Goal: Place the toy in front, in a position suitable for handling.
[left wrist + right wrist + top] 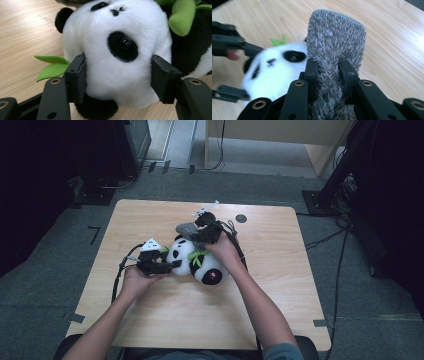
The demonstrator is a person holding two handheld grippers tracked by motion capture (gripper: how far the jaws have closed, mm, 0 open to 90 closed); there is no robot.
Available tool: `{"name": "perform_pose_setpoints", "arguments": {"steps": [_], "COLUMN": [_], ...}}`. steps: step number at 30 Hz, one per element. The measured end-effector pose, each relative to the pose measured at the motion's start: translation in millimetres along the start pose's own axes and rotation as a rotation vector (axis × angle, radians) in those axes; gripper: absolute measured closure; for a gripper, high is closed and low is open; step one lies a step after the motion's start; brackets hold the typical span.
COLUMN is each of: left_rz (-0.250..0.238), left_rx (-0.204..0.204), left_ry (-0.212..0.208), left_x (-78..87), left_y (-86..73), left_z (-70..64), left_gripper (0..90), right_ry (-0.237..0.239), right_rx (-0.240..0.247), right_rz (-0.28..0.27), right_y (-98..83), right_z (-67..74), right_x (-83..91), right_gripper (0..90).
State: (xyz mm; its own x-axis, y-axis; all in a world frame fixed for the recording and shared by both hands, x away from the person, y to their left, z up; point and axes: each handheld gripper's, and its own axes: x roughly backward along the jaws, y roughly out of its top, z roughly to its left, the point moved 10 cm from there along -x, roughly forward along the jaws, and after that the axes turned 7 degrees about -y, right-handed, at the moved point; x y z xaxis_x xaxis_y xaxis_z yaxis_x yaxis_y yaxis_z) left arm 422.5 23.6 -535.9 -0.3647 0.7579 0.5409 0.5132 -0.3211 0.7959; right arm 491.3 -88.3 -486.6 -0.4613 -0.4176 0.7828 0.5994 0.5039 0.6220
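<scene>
Plush panda (192, 260) lies on its side near the middle of the wooden table (280, 285), green felt leaves (51, 66) sticking out beside its head. Left gripper (117, 75) comes in from the panda's left, both pads against the sides of the white head, so it's clamped on the panda; the right gripper (328, 72) sits just above and behind the panda, jaws clenched tight on a grey fuzzy cloth (334, 40) that stands upright out of them. The cloth hangs right over the panda's head, contact not clear from these views.
</scene>
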Motion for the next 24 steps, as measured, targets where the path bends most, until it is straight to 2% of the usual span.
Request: {"name": "perform_pose_setpoints", "arguments": {"steps": [5, 16, 20, 22, 24], "left_rz": [-0.006, -0.005, -0.002, -0.004, -0.004], "left_rx": [0.004, -0.001, -0.004, -0.004, -0.005], "left_ry": [-0.003, -0.011, -0.006, -0.004, -0.003], "left_x": [-0.5, 0.0, 0.5, 0.6, 0.6], "left_y": [1.0, 0.1, -1.1, -1.3, -1.4], "left_z": [0.4, 1.0, 0.6, 0.4, 0.5], "left_gripper": [37.7, 37.3, 37.3, 37.1, 37.0], "right_ry": [-0.03, -0.058, -0.08, -0.078, -0.08], "right_rx": [-0.015, -0.095, -0.103, -0.11, -0.138], "right_rz": [0.032, 0.024, 0.065, 0.062, 0.04], "right_y": [-0.3, 0.8, -4.7, -5.3, -4.2], "right_z": [-12.4, -37.2, -47.4, -50.1, -56.8], "right_x": [-3.4, 2.0, 1.2, 2.0, 5.9], "right_gripper": [74.1, 75.2, 76.2, 76.2, 76.2]}}
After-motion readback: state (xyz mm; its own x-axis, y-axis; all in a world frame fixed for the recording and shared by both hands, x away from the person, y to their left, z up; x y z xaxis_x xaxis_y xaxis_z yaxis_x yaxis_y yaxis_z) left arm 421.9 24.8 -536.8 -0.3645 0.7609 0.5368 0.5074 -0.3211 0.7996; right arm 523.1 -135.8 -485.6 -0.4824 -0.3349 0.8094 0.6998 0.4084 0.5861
